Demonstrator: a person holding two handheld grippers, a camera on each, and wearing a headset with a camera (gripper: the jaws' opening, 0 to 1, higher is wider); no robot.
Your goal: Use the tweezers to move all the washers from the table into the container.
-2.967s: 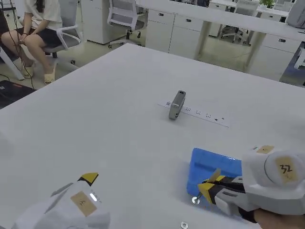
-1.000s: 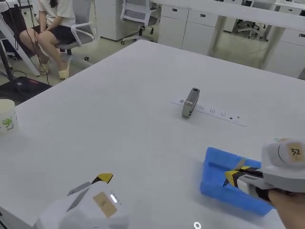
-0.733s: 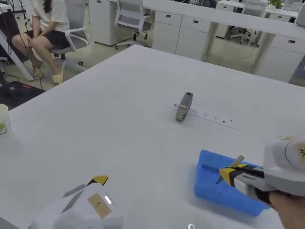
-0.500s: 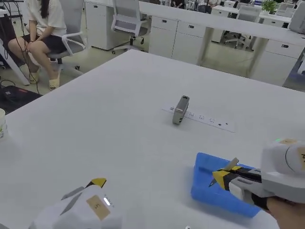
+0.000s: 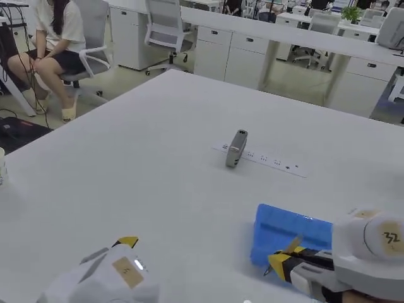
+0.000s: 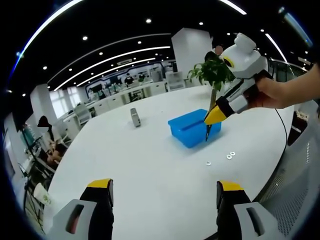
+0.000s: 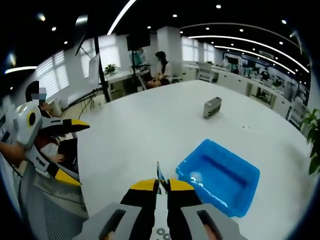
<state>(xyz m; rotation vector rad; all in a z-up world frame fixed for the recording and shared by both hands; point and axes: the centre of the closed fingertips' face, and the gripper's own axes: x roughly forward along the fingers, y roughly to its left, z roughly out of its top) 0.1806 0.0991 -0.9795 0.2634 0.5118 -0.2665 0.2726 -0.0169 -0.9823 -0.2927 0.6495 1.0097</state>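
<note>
The right hand-held gripper (image 7: pixel 161 185) has its jaws drawn narrow and clamped on the tweezers (image 7: pixel 159 174), which project forward between the two yellow tips. In the right gripper view the tweezer points sit over the white surface (image 7: pixel 150 125), just beside the blue container (image 7: pixel 220 182), at 9 o'clock from its near corner. The container is an open rectangular tray resting flat on the surface. In the left gripper view three washers (image 6: pixel 229 156) lie loose on the surface at 5 o'clock from the container, near it but apart from its wall. The tweezer points appear at 11 o'clock from them. Whether the points hold a washer cannot be told. The left hand-held gripper (image 6: pixel 164 186) has its jaws spread wide and empty. In the head view it is at 7 o'clock, well apart from the container. A grey block (image 5: pixel 235 148) stands at the end of a white power strip (image 5: pixel 271 161), at 11 o'clock from the container.
</note>
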